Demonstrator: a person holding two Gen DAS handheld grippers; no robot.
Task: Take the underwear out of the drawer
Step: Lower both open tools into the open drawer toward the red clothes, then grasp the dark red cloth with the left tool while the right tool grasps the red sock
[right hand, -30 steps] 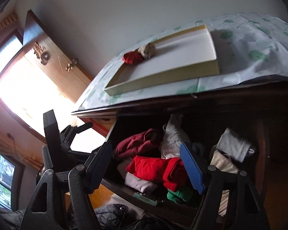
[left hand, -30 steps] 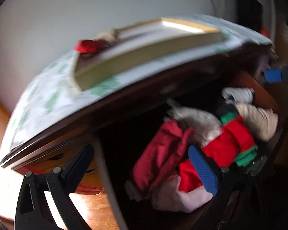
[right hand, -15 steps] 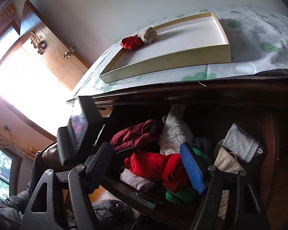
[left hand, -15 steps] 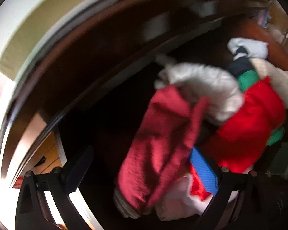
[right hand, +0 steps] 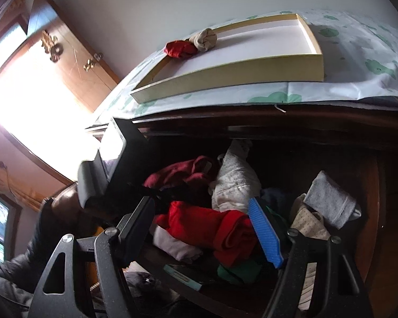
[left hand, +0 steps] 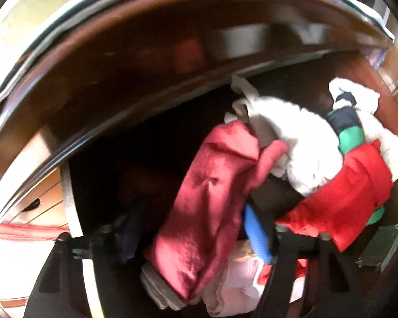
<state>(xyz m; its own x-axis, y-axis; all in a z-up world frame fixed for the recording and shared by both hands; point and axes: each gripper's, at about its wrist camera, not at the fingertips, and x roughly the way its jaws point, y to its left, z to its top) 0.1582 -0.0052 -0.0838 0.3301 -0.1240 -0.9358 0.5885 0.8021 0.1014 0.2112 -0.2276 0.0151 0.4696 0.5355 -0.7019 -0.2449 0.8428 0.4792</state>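
Open dark wooden drawer (right hand: 371,212) below the dresser's overhanging top edge (right hand: 252,111), limiting headroom over the back. Left end of the drawer mostly bare and dark, free for entry. Middle and right crowded with a dark red garment (left hand: 212,198), white cloth (left hand: 299,143), bright red piece (left hand: 353,201) and a grey roll (right hand: 329,198) by the right wall. Left gripper (left hand: 188,228) already in the left half, jaws just closing around the dark red garment. Shallow cream tray (right hand: 238,61) taking up much of the dresser top.
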